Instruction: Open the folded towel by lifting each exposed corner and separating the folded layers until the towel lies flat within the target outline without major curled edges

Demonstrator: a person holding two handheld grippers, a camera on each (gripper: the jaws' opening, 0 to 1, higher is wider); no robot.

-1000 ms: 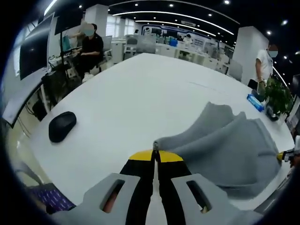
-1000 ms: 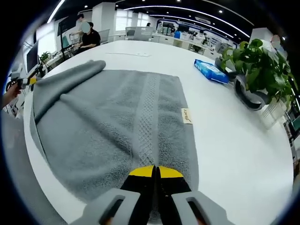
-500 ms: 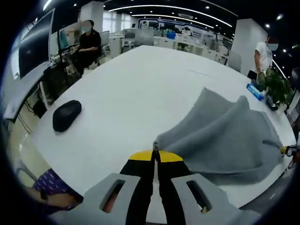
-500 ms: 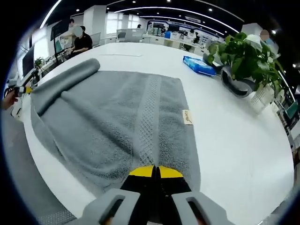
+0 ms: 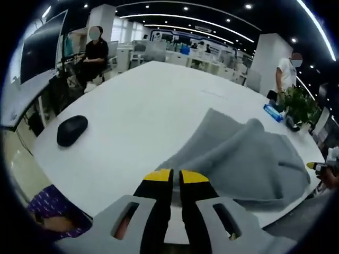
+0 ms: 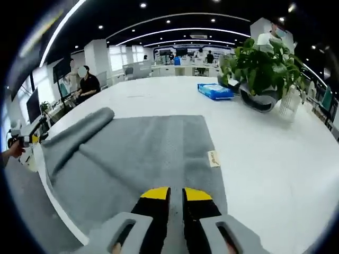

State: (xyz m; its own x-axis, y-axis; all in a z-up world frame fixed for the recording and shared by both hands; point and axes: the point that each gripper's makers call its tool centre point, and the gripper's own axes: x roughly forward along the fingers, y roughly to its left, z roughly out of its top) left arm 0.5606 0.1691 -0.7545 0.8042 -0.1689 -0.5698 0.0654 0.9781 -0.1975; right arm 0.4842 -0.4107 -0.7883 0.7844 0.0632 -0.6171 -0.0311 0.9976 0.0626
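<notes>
A grey towel (image 5: pixel 238 159) lies spread on the white table (image 5: pixel 148 100), with one long fold still rolled up along its far side (image 6: pixel 79 136). In the left gripper view my left gripper (image 5: pixel 175 177) stands open just short of the towel's near corner, nothing between its yellow-tipped jaws. My right gripper (image 6: pixel 176 194) is open too, hovering over the towel's near edge (image 6: pixel 143 153), close to the woven band and the small label (image 6: pixel 213 157). Each gripper appears in the other's view: the right one (image 5: pixel 318 166) at the far right, the left one (image 6: pixel 24 140) at the far left.
A black mouse (image 5: pixel 71 129) rests on the table to the left of the towel. A potted plant (image 6: pixel 259 63) and a blue packet (image 6: pixel 214 91) sit beyond the towel's right side. People stand and sit by desks in the background.
Both grippers were shut on the towel's edge and have now parted their jaws and let it go. The lifted corner has dropped to the table.
</notes>
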